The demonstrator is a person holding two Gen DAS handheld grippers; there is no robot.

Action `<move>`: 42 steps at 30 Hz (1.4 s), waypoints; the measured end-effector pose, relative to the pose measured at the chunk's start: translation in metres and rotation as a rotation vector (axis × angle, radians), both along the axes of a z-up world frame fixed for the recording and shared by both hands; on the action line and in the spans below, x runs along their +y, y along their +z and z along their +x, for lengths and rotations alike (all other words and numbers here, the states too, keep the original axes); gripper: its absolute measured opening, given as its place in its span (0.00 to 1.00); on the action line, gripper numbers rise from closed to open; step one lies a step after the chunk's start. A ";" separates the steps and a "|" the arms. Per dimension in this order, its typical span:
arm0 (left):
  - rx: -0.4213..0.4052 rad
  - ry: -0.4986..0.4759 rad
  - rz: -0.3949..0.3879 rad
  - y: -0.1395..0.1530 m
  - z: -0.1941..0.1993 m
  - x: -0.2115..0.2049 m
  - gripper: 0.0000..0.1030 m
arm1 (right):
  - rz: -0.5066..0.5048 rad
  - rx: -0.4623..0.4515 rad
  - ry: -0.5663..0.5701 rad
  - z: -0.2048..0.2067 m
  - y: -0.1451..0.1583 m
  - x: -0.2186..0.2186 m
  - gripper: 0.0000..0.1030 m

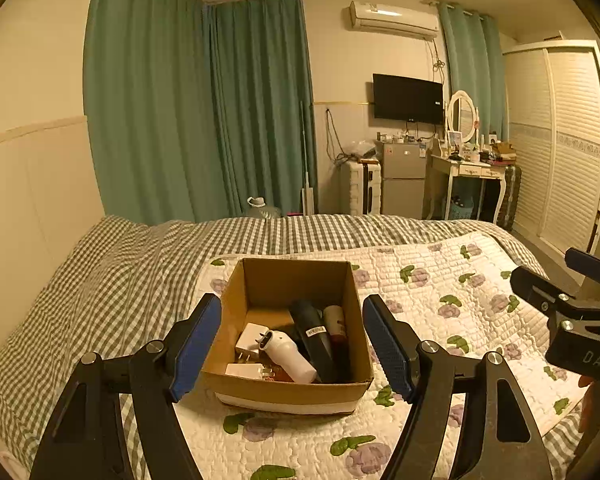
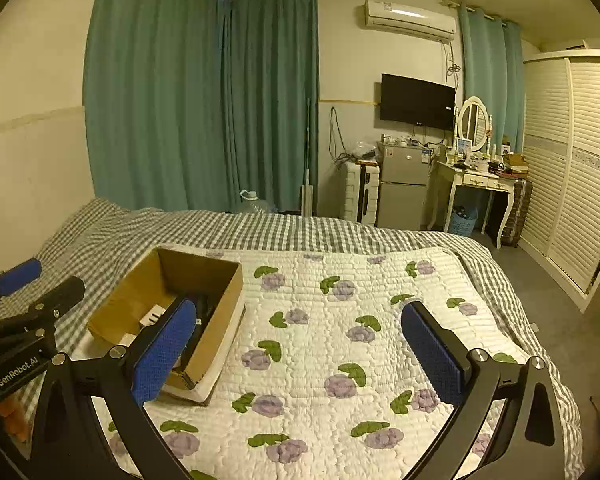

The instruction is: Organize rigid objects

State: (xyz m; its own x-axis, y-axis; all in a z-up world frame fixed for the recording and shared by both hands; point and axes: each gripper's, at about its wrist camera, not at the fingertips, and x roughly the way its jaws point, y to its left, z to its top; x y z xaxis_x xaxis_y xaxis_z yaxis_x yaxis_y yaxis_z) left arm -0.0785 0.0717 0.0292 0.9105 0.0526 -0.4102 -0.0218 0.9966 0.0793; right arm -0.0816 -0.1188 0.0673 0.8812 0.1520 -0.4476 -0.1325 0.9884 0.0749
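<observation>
Two grippers hover apart over the quilt, both with jaws spread and empty. Left gripper frames the box; inside, a white bottle lies slanting, nozzle toward the far left. Right gripper sits just right of the box.

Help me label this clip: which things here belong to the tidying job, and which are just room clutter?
Part of the job:
- cardboard box on the quilt
- in it: white chargers, white bottle-shaped gadget, dark device, small bottle
- left gripper and right gripper, both open and empty

Just lying about:
- television
- small fridge
- dressing table
- curtains
</observation>
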 end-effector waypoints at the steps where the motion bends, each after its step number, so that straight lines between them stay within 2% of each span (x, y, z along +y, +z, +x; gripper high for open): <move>1: 0.006 -0.001 0.000 -0.001 0.000 0.000 0.74 | -0.001 0.001 0.000 0.000 -0.002 0.000 1.00; 22: 0.056 0.001 -0.028 -0.009 0.004 0.005 0.74 | -0.030 0.022 0.010 0.003 -0.009 0.010 1.00; 42: 0.055 -0.002 -0.034 -0.006 0.004 0.006 0.74 | -0.030 0.027 0.003 0.004 -0.011 0.009 1.00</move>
State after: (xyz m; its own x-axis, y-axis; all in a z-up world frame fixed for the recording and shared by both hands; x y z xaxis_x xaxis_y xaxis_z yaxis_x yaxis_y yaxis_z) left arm -0.0744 0.0773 0.0227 0.8867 0.0358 -0.4609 -0.0161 0.9988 0.0466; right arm -0.0777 -0.1101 0.0558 0.8683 0.1403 -0.4759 -0.1333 0.9899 0.0487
